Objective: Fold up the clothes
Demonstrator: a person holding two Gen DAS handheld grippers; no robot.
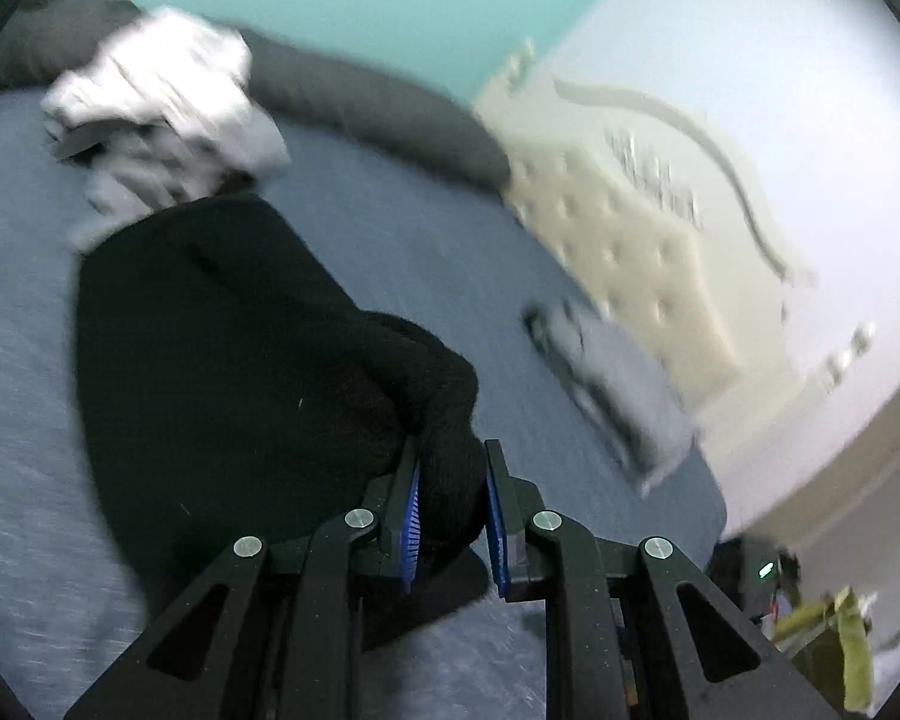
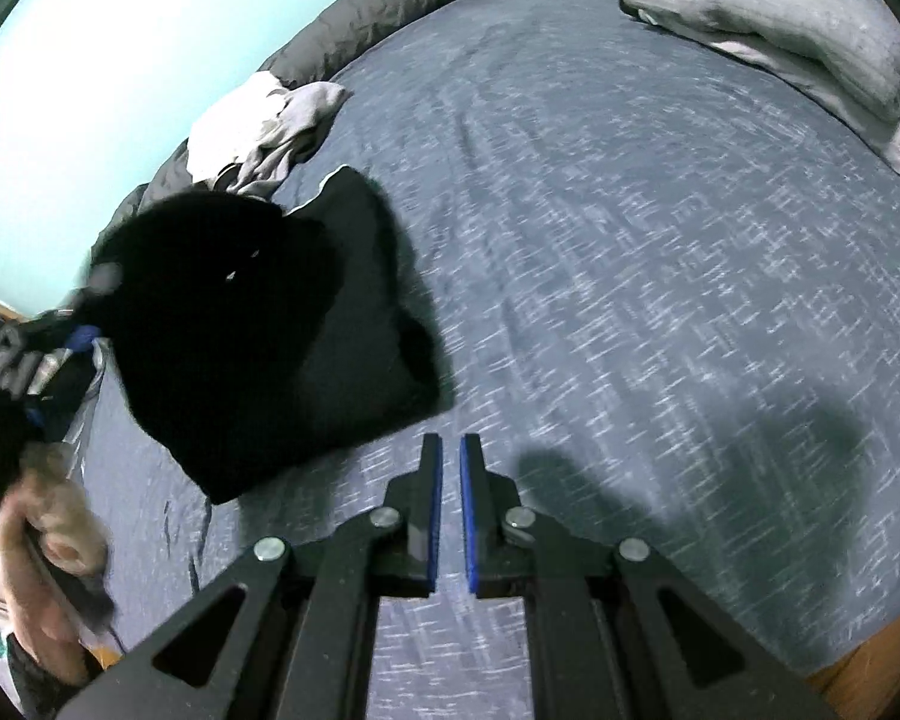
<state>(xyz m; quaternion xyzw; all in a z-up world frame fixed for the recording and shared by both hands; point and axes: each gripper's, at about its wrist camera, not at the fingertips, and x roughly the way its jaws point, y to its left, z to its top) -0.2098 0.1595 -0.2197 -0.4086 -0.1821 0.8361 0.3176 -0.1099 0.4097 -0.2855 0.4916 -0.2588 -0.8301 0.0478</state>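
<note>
The black garment (image 1: 222, 348) lies bunched on the bed (image 1: 390, 228); your left hand-held gripper (image 1: 450, 504) is clamped on a thick roll of it, likely to carry a fold over. Your right hand-held gripper (image 2: 450, 504) hovers nearly closed, holding nothing, beside it.

left gripper (image 1: 450, 480) clamped; right gripper (image 2: 450, 480) nearly closed, empty.

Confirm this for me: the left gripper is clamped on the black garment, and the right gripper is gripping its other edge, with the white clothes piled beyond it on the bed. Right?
Not quite. The right gripper holds nothing: in the right wrist view its jaws are nearly shut over bare bed sheet, clear of the black garment. The left gripper does clamp the garment, and the white clothes lie beyond it.
</note>
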